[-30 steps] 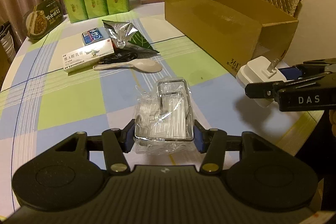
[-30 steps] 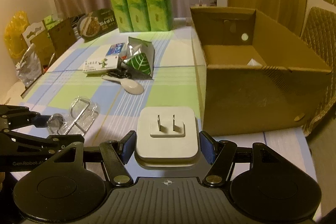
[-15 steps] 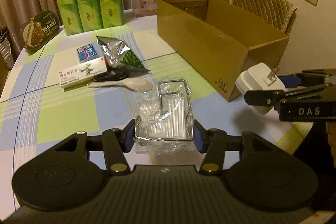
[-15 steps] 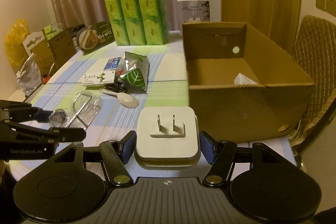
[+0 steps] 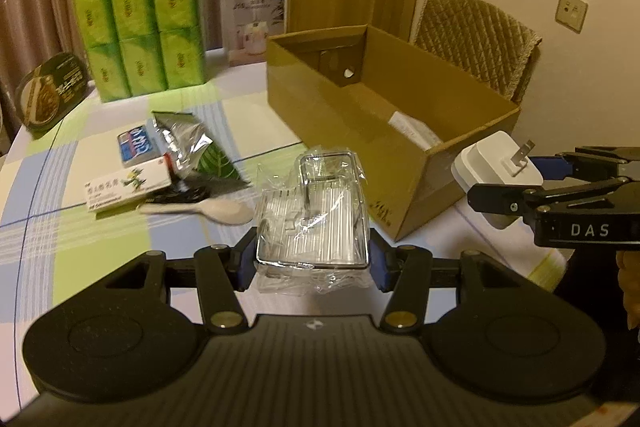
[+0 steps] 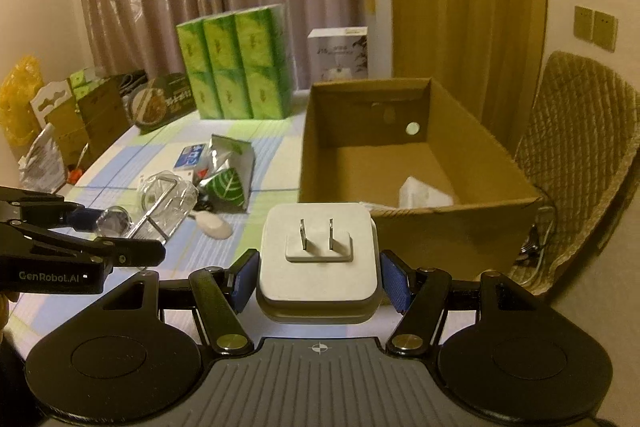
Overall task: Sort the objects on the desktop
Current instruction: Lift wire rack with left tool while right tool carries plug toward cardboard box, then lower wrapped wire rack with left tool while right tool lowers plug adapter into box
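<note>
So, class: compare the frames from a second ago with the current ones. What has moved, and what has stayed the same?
Both grippers have risen toward the cardboard box, whose inside now shows. The left gripper keeps the plastic-wrapped wire rack clamped; the right gripper keeps the white plug adapter. Nothing was taken or released. The medicine box, foil pouch and white spoon lie as before.

hidden: white item (image 6: 424, 193) in cardboard box (image 6: 460, 227), part behind wall | unreadable: medicine box (image 5: 124, 187) print

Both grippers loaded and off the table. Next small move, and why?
Probably carry both forward over the cardboard box: the right gripper clamps the white charger, the left gripper clamps the plastic-wrapped metal rack, both short of its near rim.
</note>
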The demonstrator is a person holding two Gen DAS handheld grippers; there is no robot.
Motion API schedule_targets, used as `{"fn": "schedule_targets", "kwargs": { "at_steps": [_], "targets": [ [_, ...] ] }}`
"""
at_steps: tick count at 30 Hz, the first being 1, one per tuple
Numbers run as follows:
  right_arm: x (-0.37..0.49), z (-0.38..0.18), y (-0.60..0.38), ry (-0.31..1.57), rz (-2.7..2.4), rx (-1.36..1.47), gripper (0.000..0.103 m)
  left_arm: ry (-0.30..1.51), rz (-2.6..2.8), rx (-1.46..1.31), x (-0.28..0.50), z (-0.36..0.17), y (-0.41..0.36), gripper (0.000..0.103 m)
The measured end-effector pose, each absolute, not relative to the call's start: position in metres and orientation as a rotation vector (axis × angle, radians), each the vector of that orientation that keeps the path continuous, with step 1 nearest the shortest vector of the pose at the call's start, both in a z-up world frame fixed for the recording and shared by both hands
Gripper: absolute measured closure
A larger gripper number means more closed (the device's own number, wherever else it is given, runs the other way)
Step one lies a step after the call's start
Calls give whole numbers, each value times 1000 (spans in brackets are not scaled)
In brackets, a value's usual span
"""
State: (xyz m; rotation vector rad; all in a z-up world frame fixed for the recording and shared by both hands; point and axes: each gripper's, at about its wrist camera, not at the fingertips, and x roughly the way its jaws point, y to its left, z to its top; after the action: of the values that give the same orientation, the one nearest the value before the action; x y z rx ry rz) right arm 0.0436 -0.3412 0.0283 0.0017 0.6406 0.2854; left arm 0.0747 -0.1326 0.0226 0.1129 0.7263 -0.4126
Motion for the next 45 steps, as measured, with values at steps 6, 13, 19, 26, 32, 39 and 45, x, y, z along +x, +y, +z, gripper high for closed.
{"fn": "schedule_targets", "kwargs": {
  "at_steps": [6,13,19,26,32,39,45],
  "targets": [
    [46,36,-355,622,259,9,42,709,-449,116,78,31,-149,54],
    [52,43,-371,607,233,29,42,690,-487,125,84,40,-170,54],
    [62,51,-381,588,221,23,42,676,-515,139,90,45,-186,54],
    [81,56,-392,572,215,17,42,658,-540,146,101,52,-204,54],
    [99,56,-404,567,206,14,42,646,-555,152,113,55,-218,54],
    [124,50,-418,573,204,24,41,652,-569,157,133,54,-238,54],
    [143,45,-423,584,211,27,41,664,-570,151,149,51,-252,54]
  ]
}}
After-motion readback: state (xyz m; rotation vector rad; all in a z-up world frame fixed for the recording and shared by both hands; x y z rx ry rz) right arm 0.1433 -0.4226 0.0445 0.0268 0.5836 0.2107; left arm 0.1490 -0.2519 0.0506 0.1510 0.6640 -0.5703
